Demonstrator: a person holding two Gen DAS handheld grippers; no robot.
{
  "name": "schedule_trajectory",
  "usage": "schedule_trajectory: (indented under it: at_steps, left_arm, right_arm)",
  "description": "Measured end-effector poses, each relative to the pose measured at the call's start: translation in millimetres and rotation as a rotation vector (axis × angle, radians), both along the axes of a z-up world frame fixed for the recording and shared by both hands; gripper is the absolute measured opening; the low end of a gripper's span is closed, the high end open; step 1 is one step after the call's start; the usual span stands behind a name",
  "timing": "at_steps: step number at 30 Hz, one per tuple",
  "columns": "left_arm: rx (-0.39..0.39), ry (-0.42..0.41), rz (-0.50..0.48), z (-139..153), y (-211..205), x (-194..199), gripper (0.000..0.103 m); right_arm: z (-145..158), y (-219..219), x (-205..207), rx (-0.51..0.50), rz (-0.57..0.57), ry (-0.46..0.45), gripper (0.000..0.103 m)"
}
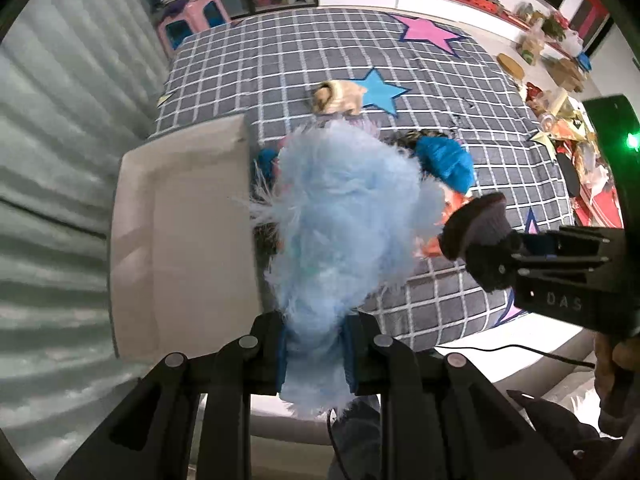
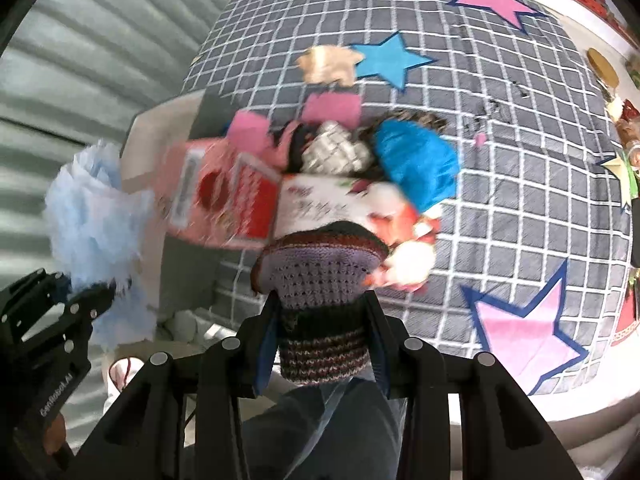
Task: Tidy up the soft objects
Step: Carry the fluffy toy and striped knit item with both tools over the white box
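**Two soft items gripped, pile still on the mat**

The left gripper [image 1: 314,350] is seen closed tight on a fluffy light-blue item [image 1: 340,216], which fills the centre of the left wrist view and hangs just beside the beige fabric bin [image 1: 180,240] at centre left. The right gripper [image 2: 320,344] is closed on a knitted purple-and-brown item [image 2: 320,280], held at the lower centre of its view. Nothing can be seen inside the part of the bin that shows, so sorting is judged to be at an early stage.

Much is left: a heap remains on the grey checked mat [image 2: 520,184], including a bright blue cloth [image 2: 416,164], pink pieces [image 2: 332,108], a red-and-white printed piece [image 2: 240,196] and, apart at the upper centre, a tan item [image 2: 328,64].

Both grippers are pointed steeply downward over the mat, side by side; the right one appears at the right edge of the left view.
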State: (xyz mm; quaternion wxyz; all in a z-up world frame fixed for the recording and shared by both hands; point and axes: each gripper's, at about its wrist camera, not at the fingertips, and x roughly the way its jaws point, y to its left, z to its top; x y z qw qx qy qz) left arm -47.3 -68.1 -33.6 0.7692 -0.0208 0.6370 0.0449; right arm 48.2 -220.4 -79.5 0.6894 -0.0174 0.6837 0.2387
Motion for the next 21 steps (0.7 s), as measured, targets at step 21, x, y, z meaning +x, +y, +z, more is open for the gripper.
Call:
schedule_trajectory:
  at_steps: [21]
  left_arm:
    - [-0.007, -0.02, 0.261, -6, 97, -74, 0.024]
  right_arm:
    - [10, 99, -74, 0.0, 0.236, -0.025, 0.041]
